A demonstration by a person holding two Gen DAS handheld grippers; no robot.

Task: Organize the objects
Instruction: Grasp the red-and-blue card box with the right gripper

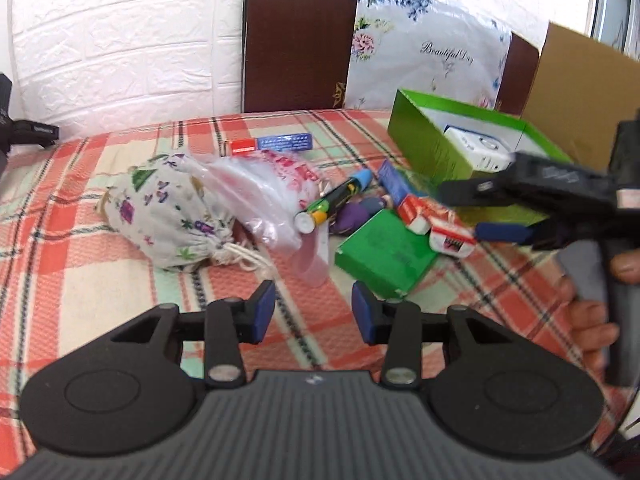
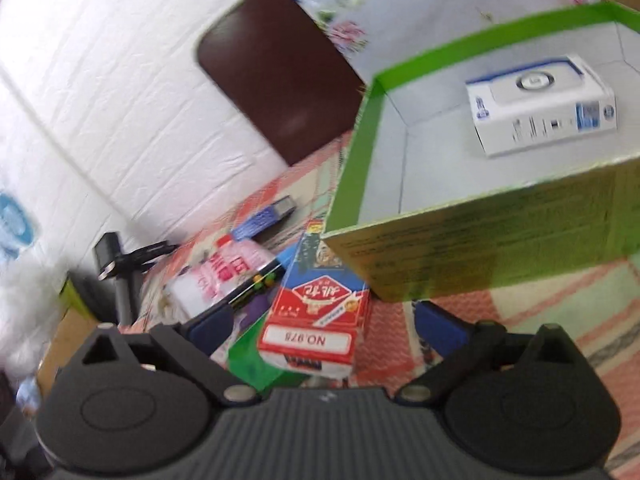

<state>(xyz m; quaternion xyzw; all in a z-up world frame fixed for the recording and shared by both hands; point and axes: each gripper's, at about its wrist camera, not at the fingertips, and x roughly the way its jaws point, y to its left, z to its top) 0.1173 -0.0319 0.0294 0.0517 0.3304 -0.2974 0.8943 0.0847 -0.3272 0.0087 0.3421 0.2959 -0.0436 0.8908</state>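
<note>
Card pack (image 2: 316,320): lower centre of the right view, beside the green box (image 2: 480,240).
Handling: likely light, stiff, slick; grip its long sides.
Right gripper (image 2: 320,328): spread wide, straddling the pack.
Left gripper (image 1: 314,312): narrowly parted, empty.

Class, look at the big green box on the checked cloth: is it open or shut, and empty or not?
Open and not empty. The green box has no lid on top, and one white carton lies on its white floor.

The left gripper (image 1: 313,312) points forward with fingers narrowly parted and empty. The right gripper (image 2: 324,320), at its three o'clock, stands spread wide.
</note>
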